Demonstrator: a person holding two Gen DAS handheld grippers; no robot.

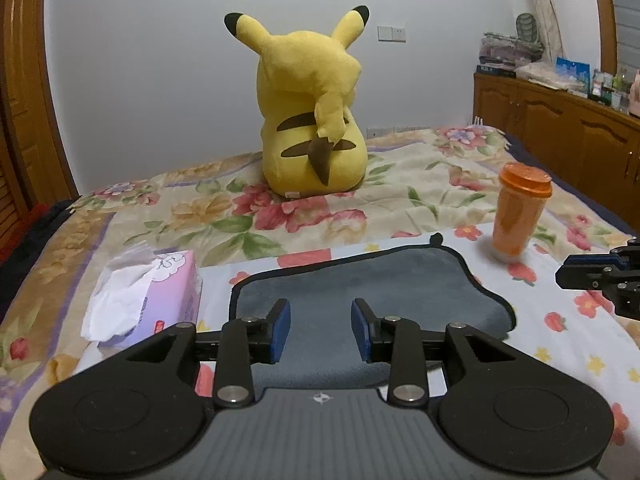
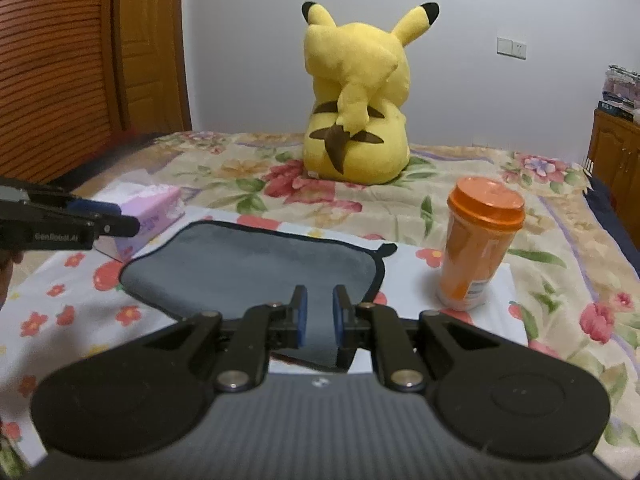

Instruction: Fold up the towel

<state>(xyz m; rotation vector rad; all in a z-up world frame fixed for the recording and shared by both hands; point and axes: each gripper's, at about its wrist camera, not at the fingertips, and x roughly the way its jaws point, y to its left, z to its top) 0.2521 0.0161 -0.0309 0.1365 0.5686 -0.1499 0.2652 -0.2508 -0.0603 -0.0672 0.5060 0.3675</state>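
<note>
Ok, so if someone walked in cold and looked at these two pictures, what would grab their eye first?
Probably the big yellow Pikachu plush, sitting upright on the floral bedspread with its back to the cameras. Next comes the orange lidded cup standing just right of the grey towel, which lies spread out in front of both claws. A pink tissue box sits left of the towel.

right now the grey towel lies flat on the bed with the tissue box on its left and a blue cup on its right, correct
Not quite: the cup is orange, not blue, as the right wrist view shows. The grey towel does lie flat on the bed, with the tissue box on its left.
</note>
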